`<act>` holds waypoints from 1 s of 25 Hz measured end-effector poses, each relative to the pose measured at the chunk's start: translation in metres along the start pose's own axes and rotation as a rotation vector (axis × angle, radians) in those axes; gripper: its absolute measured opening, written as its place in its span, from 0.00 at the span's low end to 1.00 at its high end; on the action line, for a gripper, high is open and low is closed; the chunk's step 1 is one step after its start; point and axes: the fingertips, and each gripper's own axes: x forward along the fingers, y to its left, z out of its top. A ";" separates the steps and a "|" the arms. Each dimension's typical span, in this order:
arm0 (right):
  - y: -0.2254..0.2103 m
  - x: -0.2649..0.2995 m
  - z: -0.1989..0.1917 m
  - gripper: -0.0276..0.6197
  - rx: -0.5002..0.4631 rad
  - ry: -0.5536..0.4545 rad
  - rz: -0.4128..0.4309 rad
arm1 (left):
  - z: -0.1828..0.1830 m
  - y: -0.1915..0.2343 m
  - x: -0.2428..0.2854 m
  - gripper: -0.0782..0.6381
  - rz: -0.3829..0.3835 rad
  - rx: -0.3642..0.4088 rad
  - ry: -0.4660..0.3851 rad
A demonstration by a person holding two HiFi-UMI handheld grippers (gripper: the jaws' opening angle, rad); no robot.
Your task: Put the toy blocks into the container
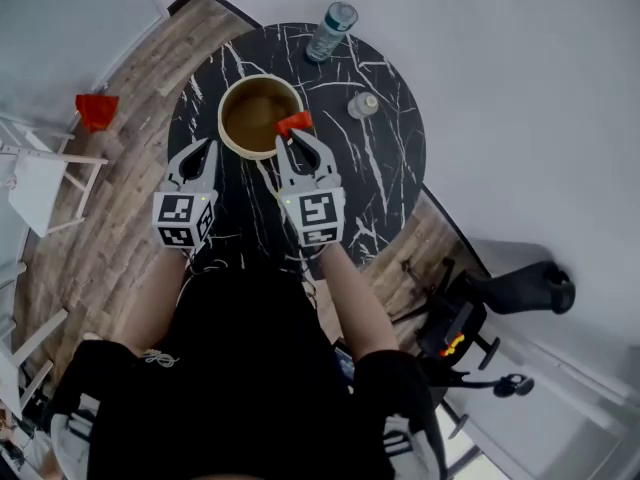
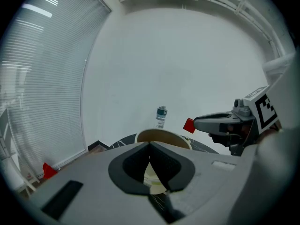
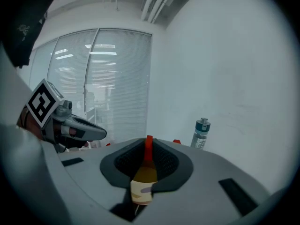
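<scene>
A round cream container (image 1: pixel 258 115) with a brown inside stands on the black marble table (image 1: pixel 390 158). My right gripper (image 1: pixel 297 133) is shut on a small red toy block (image 1: pixel 294 121), which hangs over the container's right rim. In the right gripper view the red block (image 3: pixel 148 146) shows as a thin slab pinched between the pads. My left gripper (image 1: pixel 207 148) is shut and empty, just left of the container. From the left gripper view I see the container (image 2: pixel 163 136) ahead, with the red block (image 2: pixel 189 125) at the right gripper's tip (image 2: pixel 199 123).
A water bottle (image 1: pixel 331 30) stands at the table's far edge and a small jar (image 1: pixel 363 105) sits right of the container. A red object (image 1: pixel 96 108) and white chairs (image 1: pixel 40 178) are on the wooden floor at left. A black office chair (image 1: pixel 500 293) is at right.
</scene>
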 end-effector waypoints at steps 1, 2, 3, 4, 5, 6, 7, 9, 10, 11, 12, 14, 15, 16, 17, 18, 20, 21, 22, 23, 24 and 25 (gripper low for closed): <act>0.003 0.005 -0.001 0.11 0.000 0.007 0.010 | -0.001 0.004 0.001 0.11 0.001 -0.003 0.003; 0.005 0.011 -0.003 0.11 0.001 0.015 0.020 | -0.002 0.007 0.002 0.11 0.002 -0.005 0.008; 0.008 0.016 -0.005 0.11 0.001 0.024 0.030 | -0.004 0.011 0.003 0.11 0.003 -0.007 0.012; 0.010 0.021 -0.007 0.11 0.000 0.035 0.037 | -0.005 0.015 0.004 0.11 0.004 -0.010 0.017; 0.013 0.025 -0.010 0.11 0.000 0.046 0.042 | -0.008 0.018 0.004 0.11 0.006 -0.012 0.022; 0.015 0.029 -0.014 0.11 0.000 0.056 0.048 | -0.010 0.021 0.004 0.11 0.007 -0.015 0.028; 0.017 0.032 -0.017 0.11 0.001 0.066 0.052 | -0.013 0.024 0.004 0.11 0.007 -0.018 0.034; 0.019 0.036 -0.021 0.11 0.006 0.083 0.056 | -0.017 0.027 0.006 0.11 0.003 -0.022 0.046; 0.019 0.038 -0.023 0.11 0.008 0.091 0.056 | -0.019 0.028 0.006 0.11 -0.001 -0.023 0.051; 0.020 0.039 -0.025 0.11 0.010 0.099 0.055 | -0.021 0.028 0.007 0.11 -0.005 -0.024 0.054; 0.021 0.041 -0.027 0.11 0.009 0.107 0.056 | -0.022 0.028 0.007 0.11 -0.009 -0.024 0.057; 0.022 0.043 -0.032 0.11 0.005 0.125 0.057 | -0.025 0.028 0.008 0.11 -0.014 -0.025 0.062; 0.022 0.043 -0.035 0.12 0.002 0.137 0.054 | -0.026 0.027 0.009 0.11 -0.017 -0.025 0.065; 0.022 0.043 -0.037 0.12 -0.002 0.149 0.050 | -0.027 0.025 0.009 0.11 -0.021 -0.025 0.067; 0.022 0.043 -0.039 0.13 -0.006 0.155 0.046 | -0.028 0.023 0.009 0.11 -0.025 -0.025 0.069; 0.023 0.042 -0.040 0.16 -0.008 0.156 0.046 | -0.029 0.021 0.009 0.11 -0.028 -0.024 0.072; 0.023 0.039 -0.041 0.20 -0.001 0.153 0.048 | -0.031 0.017 0.008 0.11 -0.035 -0.020 0.077; 0.023 0.038 -0.042 0.20 0.005 0.151 0.047 | -0.032 0.016 0.007 0.11 -0.037 -0.018 0.079; 0.022 0.036 -0.043 0.19 0.011 0.148 0.042 | -0.033 0.015 0.006 0.11 -0.039 -0.017 0.082; 0.020 0.034 -0.044 0.17 0.017 0.144 0.036 | -0.035 0.013 0.006 0.11 -0.040 -0.015 0.085; 0.018 0.031 -0.043 0.13 0.023 0.137 0.027 | -0.036 0.011 0.005 0.11 -0.041 -0.013 0.088; 0.015 0.028 -0.043 0.08 0.029 0.127 0.016 | -0.037 0.010 0.005 0.11 -0.043 -0.010 0.091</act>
